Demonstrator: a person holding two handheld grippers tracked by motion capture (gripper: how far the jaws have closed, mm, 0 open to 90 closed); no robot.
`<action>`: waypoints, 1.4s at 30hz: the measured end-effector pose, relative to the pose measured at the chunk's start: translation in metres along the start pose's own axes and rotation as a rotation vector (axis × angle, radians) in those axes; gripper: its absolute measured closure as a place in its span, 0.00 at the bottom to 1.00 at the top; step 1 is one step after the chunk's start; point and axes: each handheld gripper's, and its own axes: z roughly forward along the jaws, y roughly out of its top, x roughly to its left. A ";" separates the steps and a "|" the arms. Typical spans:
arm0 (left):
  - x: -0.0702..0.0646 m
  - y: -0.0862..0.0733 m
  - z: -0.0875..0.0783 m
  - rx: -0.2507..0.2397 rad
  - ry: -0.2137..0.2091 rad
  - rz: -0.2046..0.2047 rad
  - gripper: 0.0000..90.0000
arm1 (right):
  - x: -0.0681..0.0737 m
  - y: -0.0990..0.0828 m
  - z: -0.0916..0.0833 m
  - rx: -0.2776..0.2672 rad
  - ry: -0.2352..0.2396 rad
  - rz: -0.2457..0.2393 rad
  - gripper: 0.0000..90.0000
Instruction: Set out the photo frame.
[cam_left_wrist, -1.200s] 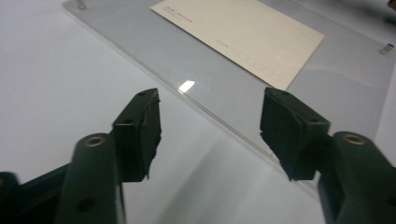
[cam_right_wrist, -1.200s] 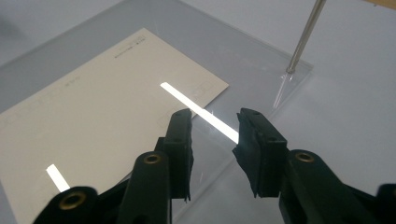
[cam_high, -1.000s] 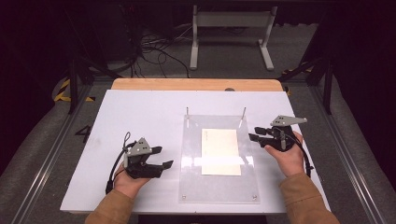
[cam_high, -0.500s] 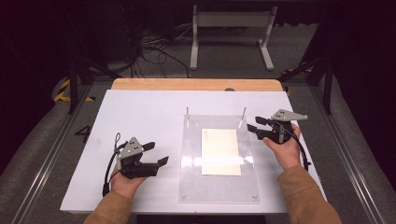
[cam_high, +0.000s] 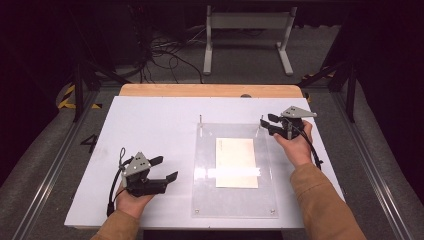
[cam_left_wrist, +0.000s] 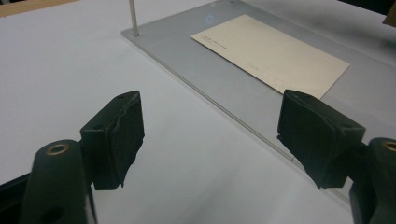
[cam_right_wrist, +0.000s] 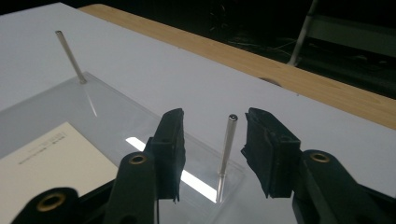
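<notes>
The right gripper (cam_right_wrist: 212, 149), jaws just narrowing yet unclenched, straddles the metal pin (cam_right_wrist: 226, 151) at the clear plate (cam_high: 205, 200)'s far corner; centring before squeezing looks wise, while the left gripper (cam_left_wrist: 210, 135) waits released.

text: none legible | card (cam_left_wrist: 275, 53): faint printed lines, too small to read

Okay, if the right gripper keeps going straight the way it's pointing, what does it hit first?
Most likely the metal pin at the clear plate's far corner: it stands between the right gripper's open jaws, though depth is hard to judge.
</notes>
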 end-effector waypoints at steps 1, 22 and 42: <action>0.000 0.000 0.000 0.003 -0.002 -0.002 0.26 | -0.001 0.000 0.002 0.003 -0.003 -0.005 0.65; -0.002 -0.003 0.001 0.006 -0.016 -0.001 0.27 | -0.008 -0.007 0.032 0.058 -0.032 0.043 0.94; -0.004 -0.003 0.003 -0.001 -0.036 0.013 0.27 | -0.019 -0.011 0.039 0.032 -0.006 0.148 0.95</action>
